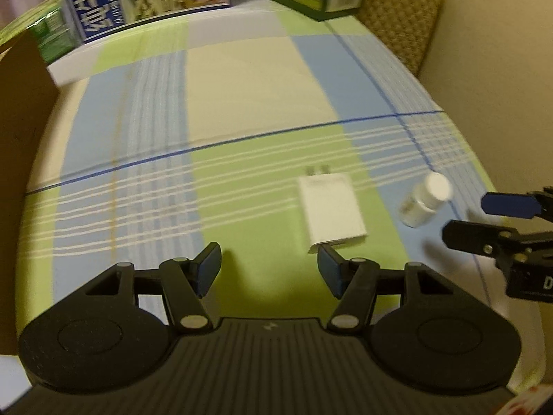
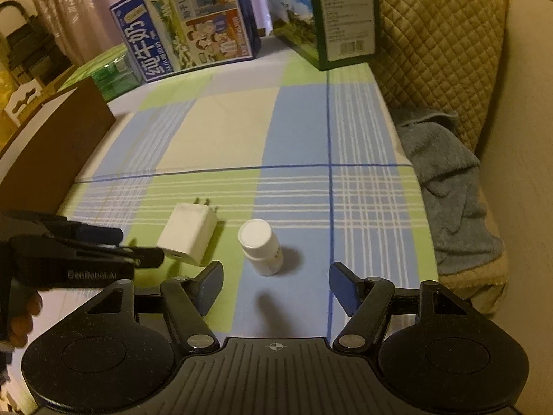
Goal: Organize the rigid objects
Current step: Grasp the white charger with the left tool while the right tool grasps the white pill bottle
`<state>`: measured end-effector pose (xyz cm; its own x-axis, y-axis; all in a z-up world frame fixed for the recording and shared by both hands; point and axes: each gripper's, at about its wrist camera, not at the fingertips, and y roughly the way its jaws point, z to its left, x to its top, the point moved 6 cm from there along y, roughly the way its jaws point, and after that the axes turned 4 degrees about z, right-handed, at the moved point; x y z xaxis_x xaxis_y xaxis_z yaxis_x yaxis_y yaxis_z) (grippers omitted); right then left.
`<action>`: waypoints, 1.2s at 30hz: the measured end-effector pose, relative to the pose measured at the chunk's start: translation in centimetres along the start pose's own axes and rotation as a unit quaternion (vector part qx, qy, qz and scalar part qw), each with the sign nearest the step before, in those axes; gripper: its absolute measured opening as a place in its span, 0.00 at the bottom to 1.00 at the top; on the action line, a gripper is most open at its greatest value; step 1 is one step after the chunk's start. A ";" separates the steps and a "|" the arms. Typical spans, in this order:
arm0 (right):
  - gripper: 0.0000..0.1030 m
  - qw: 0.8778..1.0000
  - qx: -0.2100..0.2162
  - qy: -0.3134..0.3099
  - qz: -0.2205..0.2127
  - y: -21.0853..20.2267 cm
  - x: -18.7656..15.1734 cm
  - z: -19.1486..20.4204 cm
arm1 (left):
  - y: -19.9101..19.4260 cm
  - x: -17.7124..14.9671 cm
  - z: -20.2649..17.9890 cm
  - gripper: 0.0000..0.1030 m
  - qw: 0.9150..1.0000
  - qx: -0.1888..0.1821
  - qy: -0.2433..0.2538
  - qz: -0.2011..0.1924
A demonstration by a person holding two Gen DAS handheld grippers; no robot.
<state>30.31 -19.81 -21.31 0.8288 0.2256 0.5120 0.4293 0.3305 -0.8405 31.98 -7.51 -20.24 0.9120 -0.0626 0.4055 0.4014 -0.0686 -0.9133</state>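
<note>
Both grippers hang over the checked cloth [image 2: 304,131] with their jaws apart and nothing between them: the left gripper [image 1: 269,271] sits just short of the white charger [image 1: 330,216], and the right gripper [image 2: 274,288] sits just short of the small white bottle [image 2: 261,245]. Taking the charger as the landmark, the bottle stands upright just beside it on its right, not touching; the brown cardboard box [image 2: 52,159] lies well apart on the charger's left, and the milk carton [image 2: 186,24] and the dark green carton [image 2: 342,14] stand far beyond it at the back edge of the cloth. The step in hand looks like a paired approach, one item per gripper. To do it well, the left gripper should be shifted toward the charger's side so the flat body comes squarely between the pads, across its narrow width and clear of the prongs [image 1: 318,169] at the far end. The right one should come down around the bottle's body below the cap, since a round, light bottle may tip or roll if nudged by one pad first. The two grippers are close together, so keeping them from bumping matters. Count: one charger, one bottle, one cardboard box, two printed cartons, two grippers.
</note>
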 end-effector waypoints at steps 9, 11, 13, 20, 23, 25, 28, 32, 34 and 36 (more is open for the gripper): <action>0.46 0.999 0.002 -0.045 -0.011 1.6 0.6 1.0 | -1.4 0.3 -0.4 0.55 0.999 -0.049 0.015 -0.007; 0.44 0.998 -0.003 -0.055 -0.014 1.9 0.6 1.1 | -1.7 0.5 -1.1 0.55 0.998 -0.063 0.028 -0.013; 0.43 0.998 -0.006 -0.059 -0.015 2.0 0.8 1.1 | -1.7 0.9 -1.7 0.55 0.997 -0.068 0.036 -0.018; 0.42 0.999 -0.005 -0.047 -0.011 1.9 0.9 0.4 | -0.4 2.6 -3.0 0.55 0.996 -0.070 0.054 -0.016; 0.42 0.999 -0.003 -0.050 -0.011 2.0 0.9 0.5 | 0.4 3.1 -3.1 0.55 0.996 -0.066 0.059 -0.010; 0.42 0.999 -0.001 -0.051 -0.009 2.2 0.9 0.6 | 0.9 3.5 -3.2 0.54 0.996 -0.061 0.063 -0.007; 0.42 0.999 -0.004 -0.054 -0.007 2.5 1.0 0.8 | 1.4 3.7 -3.2 0.50 0.996 -0.058 0.064 -0.006; 0.42 0.998 -0.005 -0.057 -0.003 2.9 1.2 0.9 | 1.7 3.7 -3.1 0.40 0.996 -0.067 0.062 -0.002; 0.42 0.998 -0.006 -0.061 -0.002 3.1 1.3 1.0 | 1.8 3.6 -3.0 0.37 0.996 -0.068 0.060 -0.002; 0.42 0.998 -0.007 -0.065 0.000 3.4 1.4 1.1 | 1.7 3.4 -2.6 0.36 0.996 -0.059 0.060 -0.005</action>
<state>32.54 -17.37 -23.28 0.7754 0.3427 0.5303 0.4352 0.3185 -0.8421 35.57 -10.48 -20.29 0.8881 -0.1792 0.4232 0.3919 -0.1856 -0.9011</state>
